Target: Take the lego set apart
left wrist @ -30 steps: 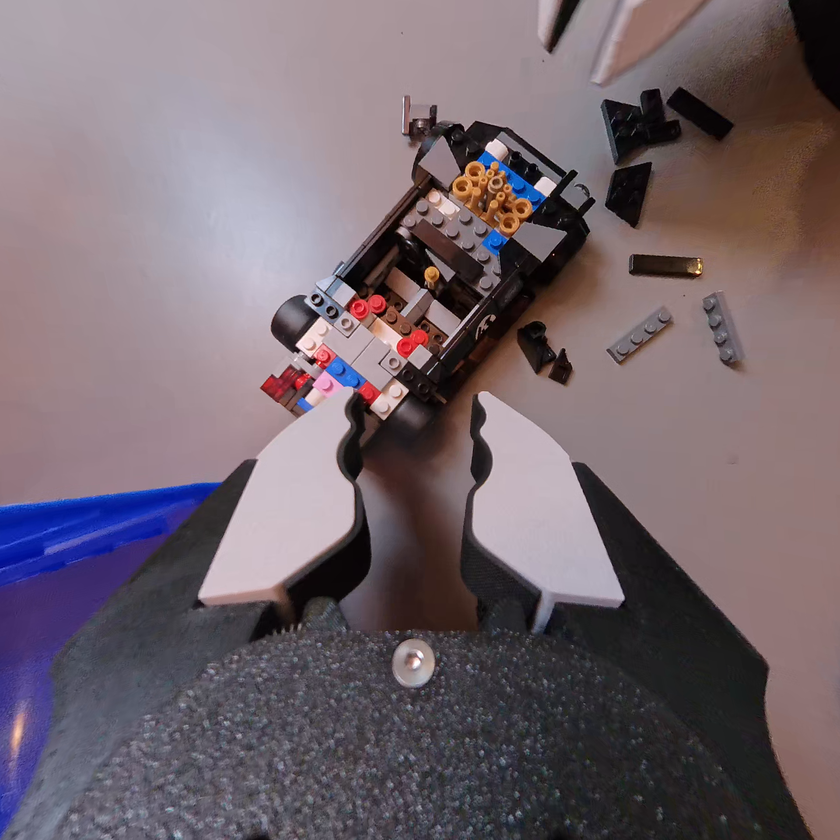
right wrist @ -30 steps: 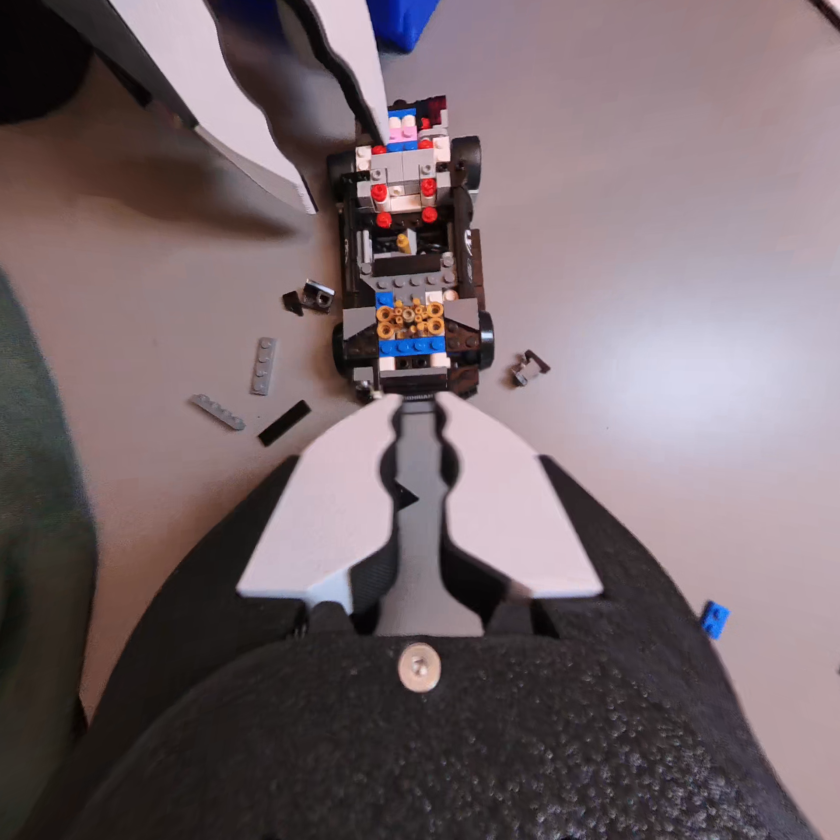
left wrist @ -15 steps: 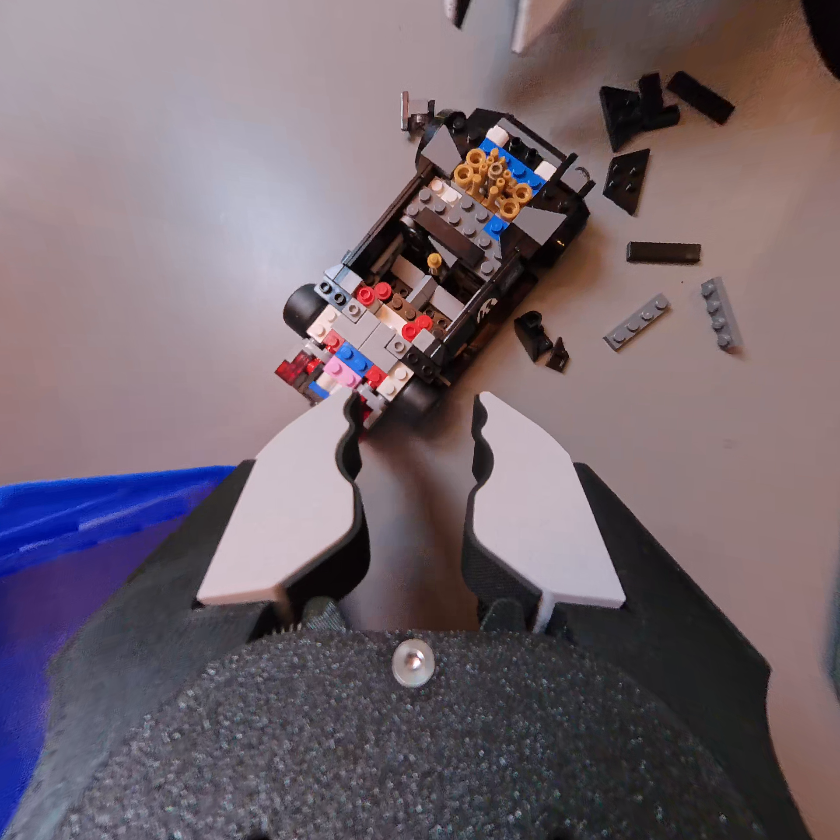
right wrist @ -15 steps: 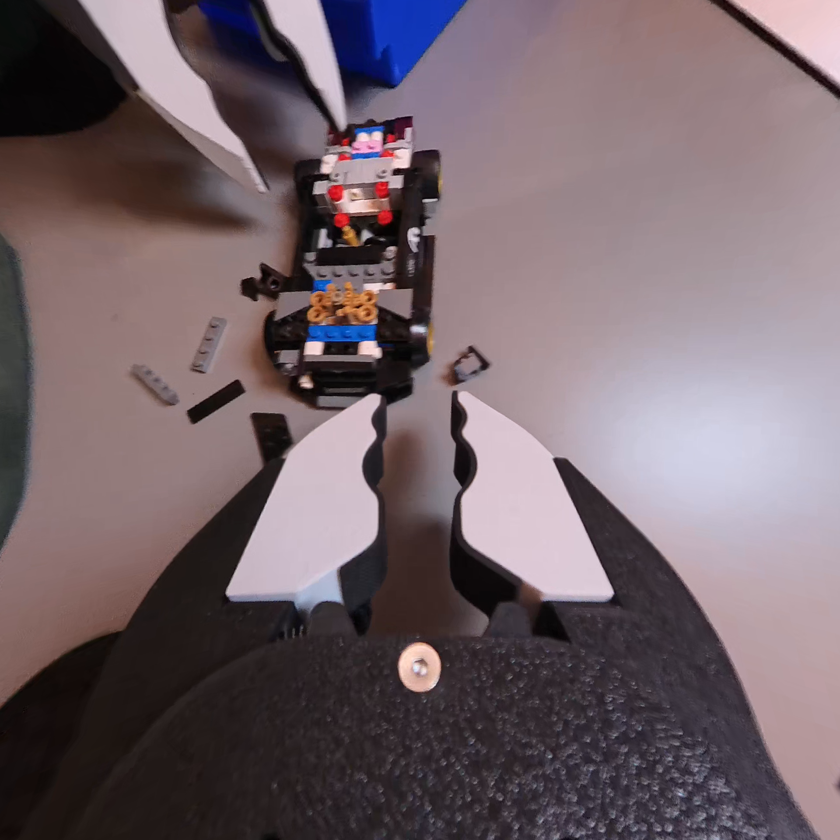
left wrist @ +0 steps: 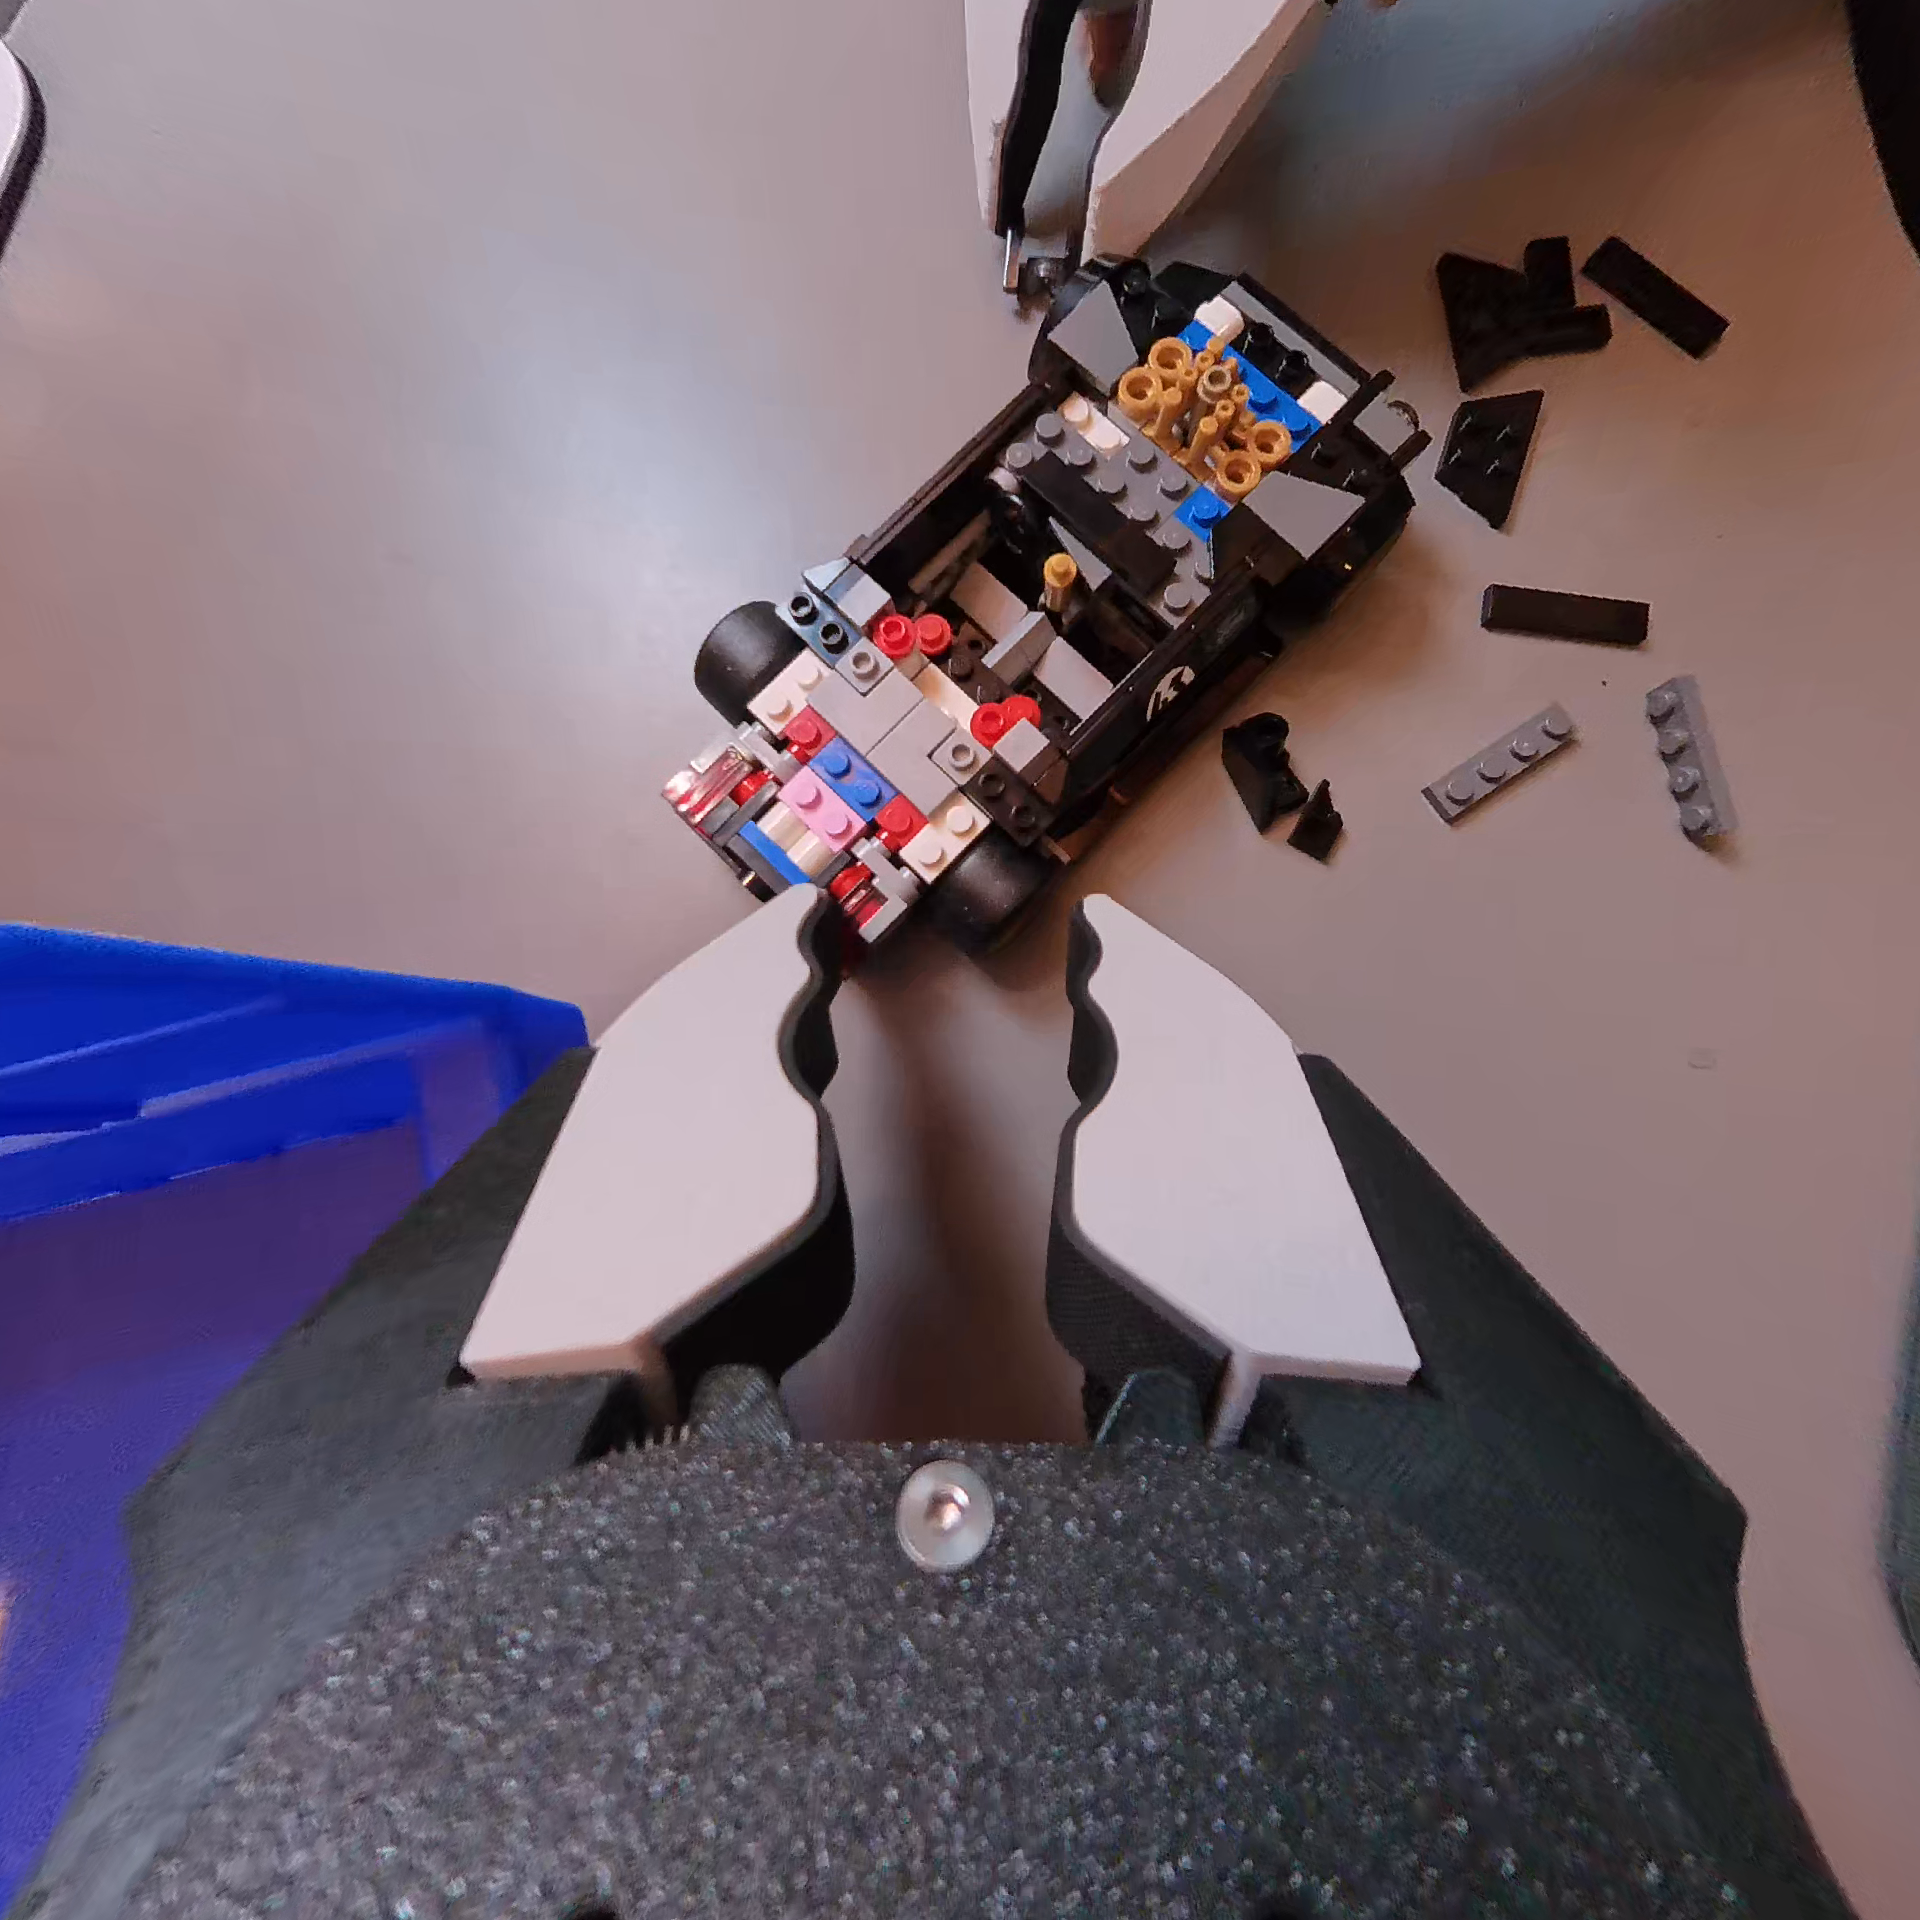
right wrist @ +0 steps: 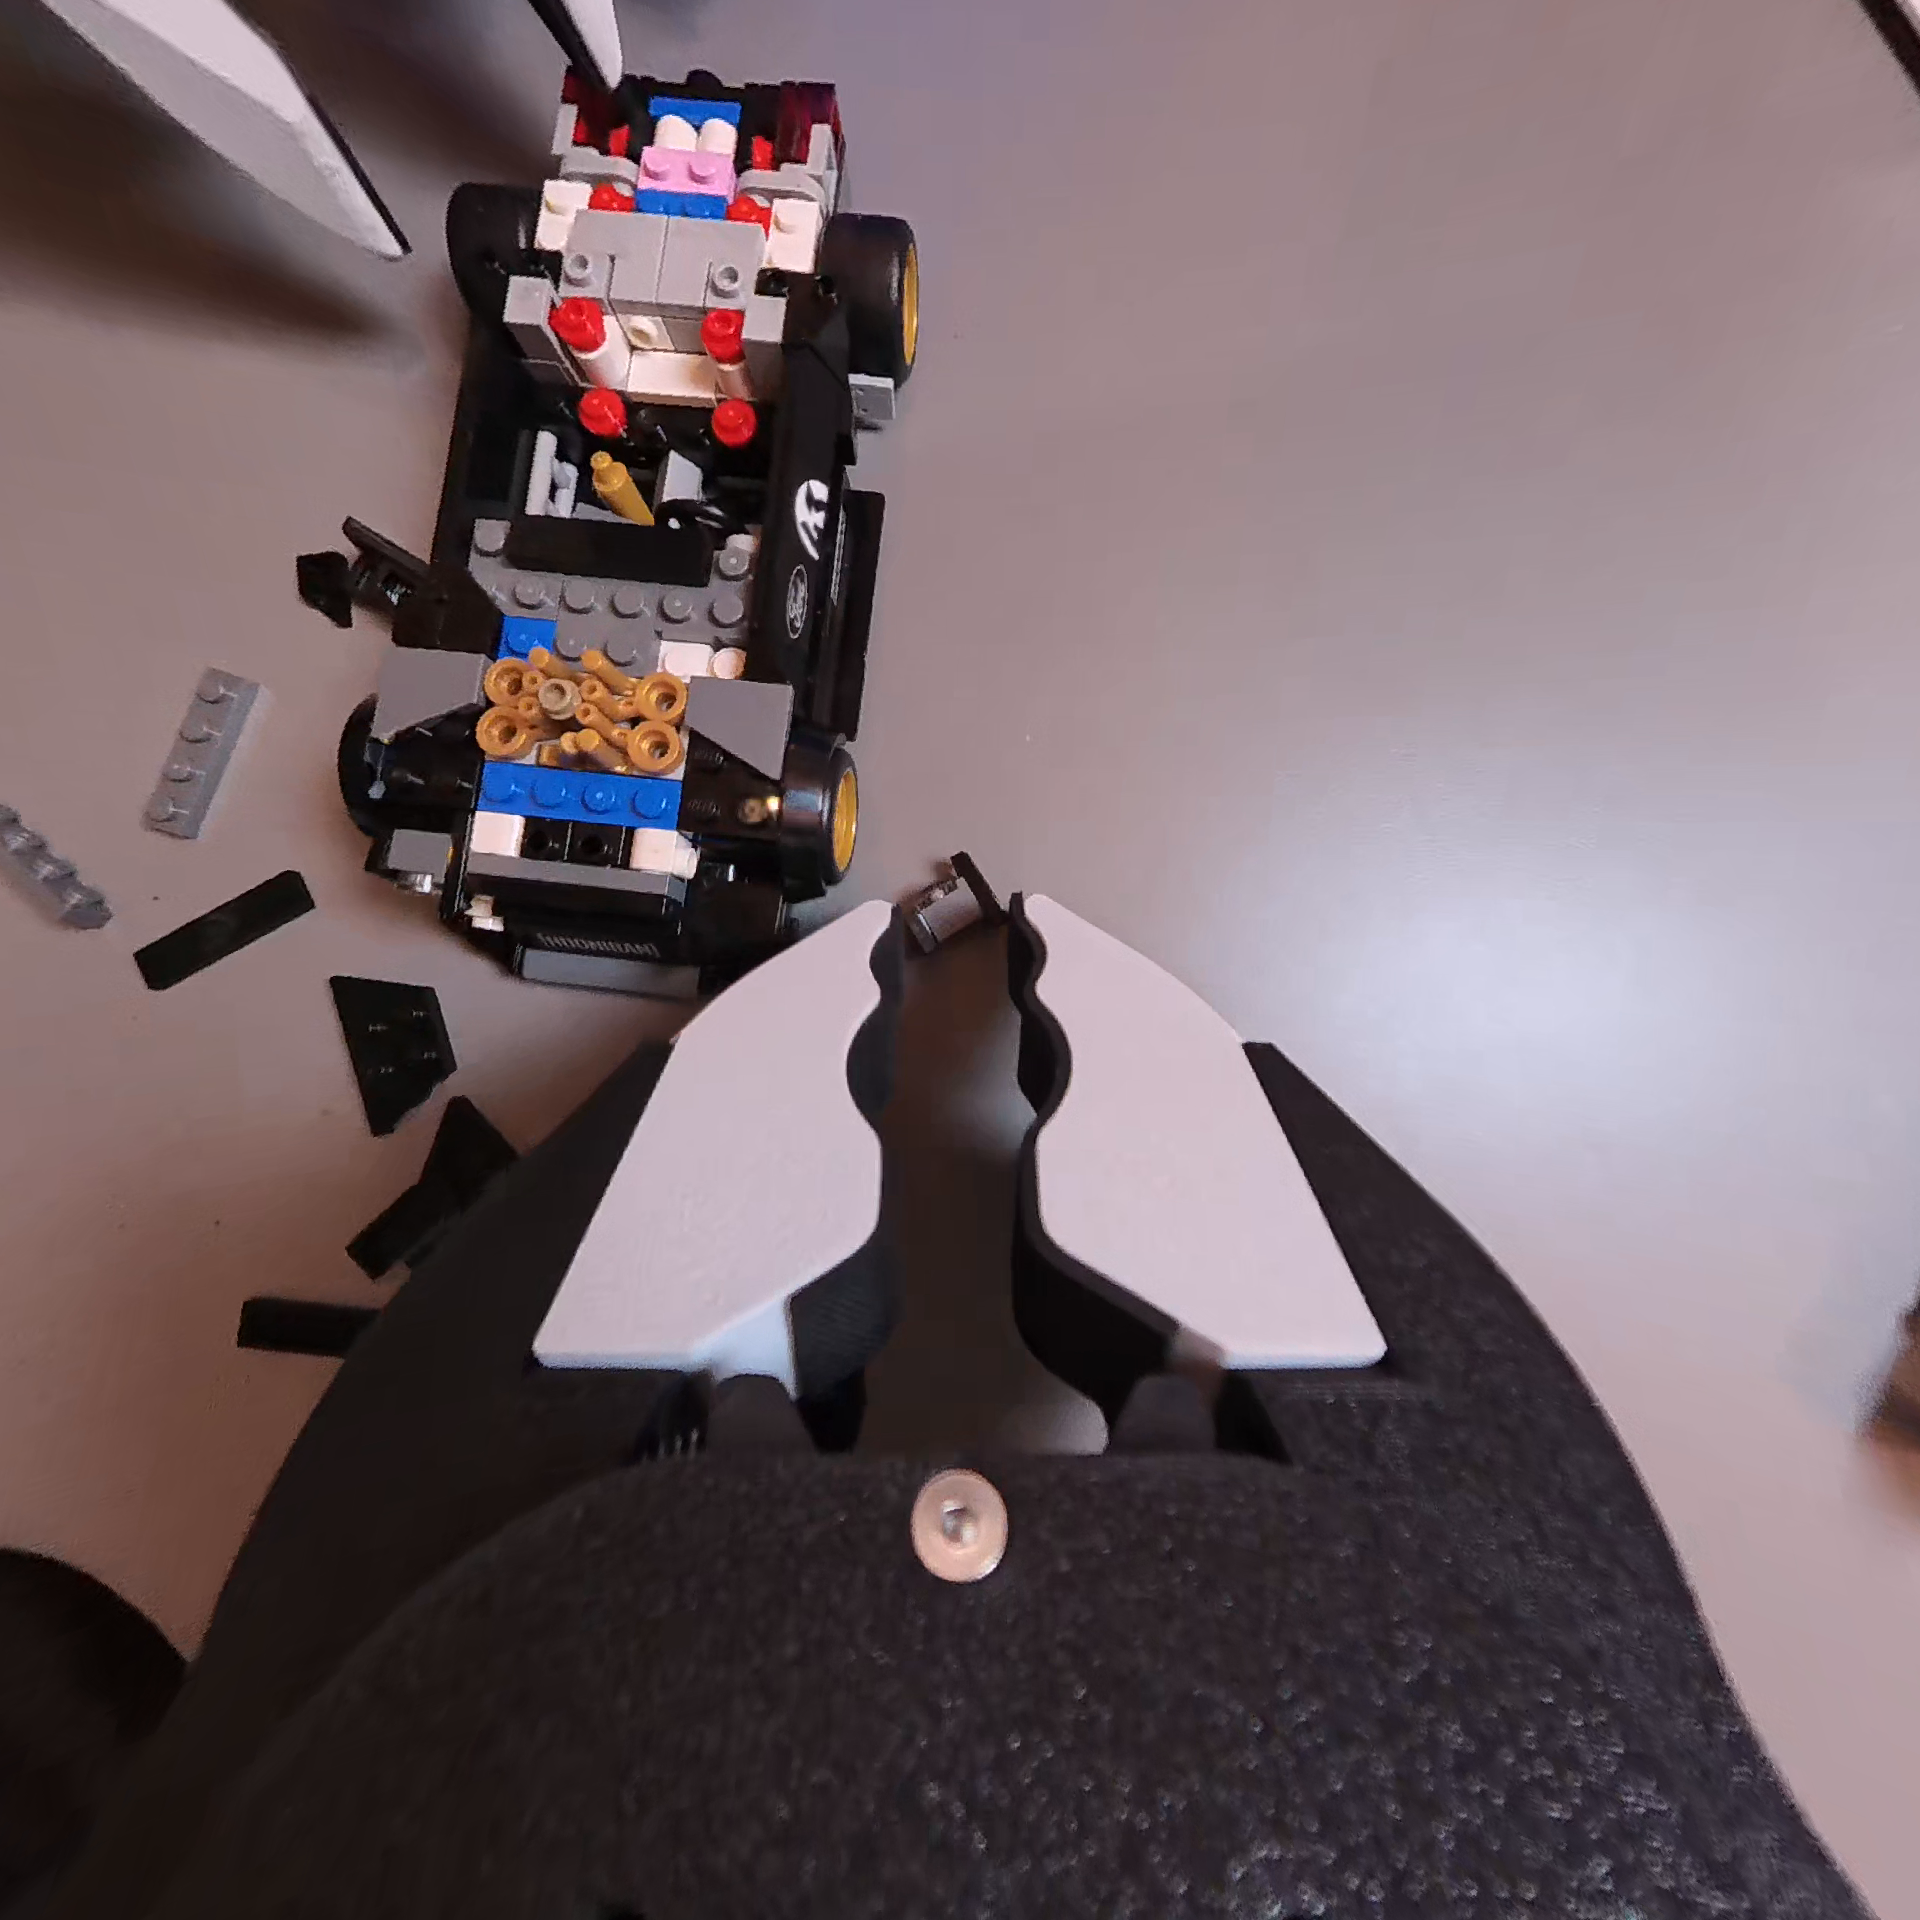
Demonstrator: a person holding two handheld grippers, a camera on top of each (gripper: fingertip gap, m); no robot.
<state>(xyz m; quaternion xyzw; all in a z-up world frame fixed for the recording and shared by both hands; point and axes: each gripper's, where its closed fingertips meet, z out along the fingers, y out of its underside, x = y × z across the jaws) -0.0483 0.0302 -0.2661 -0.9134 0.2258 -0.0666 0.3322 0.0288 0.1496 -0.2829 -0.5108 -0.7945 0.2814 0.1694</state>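
The half-stripped lego car (left wrist: pixel 1049 582) stands on the grey table, also seen in the right wrist view (right wrist: pixel 644 540). My left gripper (left wrist: pixel 945 914) is open and empty at the car's rear; its left fingertip (left wrist: pixel 800 920) touches the red and grey rear bricks. My right gripper (right wrist: pixel 953 914) is open with a narrow gap by the car's front corner. A small grey and black loose piece (right wrist: pixel 948 902) lies between its tips. The same piece (left wrist: pixel 1031 272) and the right gripper (left wrist: pixel 1047 244) show at the top of the left wrist view.
A blue bin (left wrist: pixel 260 1039) sits left of my left gripper. Loose parts lie beside the car: grey plates (left wrist: pixel 1496 764), a black tile (left wrist: pixel 1564 613), black wedge plates (left wrist: pixel 1486 457) and small black bits (left wrist: pixel 1262 769). Some show in the right wrist view (right wrist: pixel 395 1049).
My right gripper opened after one second ago, moved right from the car's front to the small loose piece, and narrowed around it. My left gripper stayed open at the car's rear.
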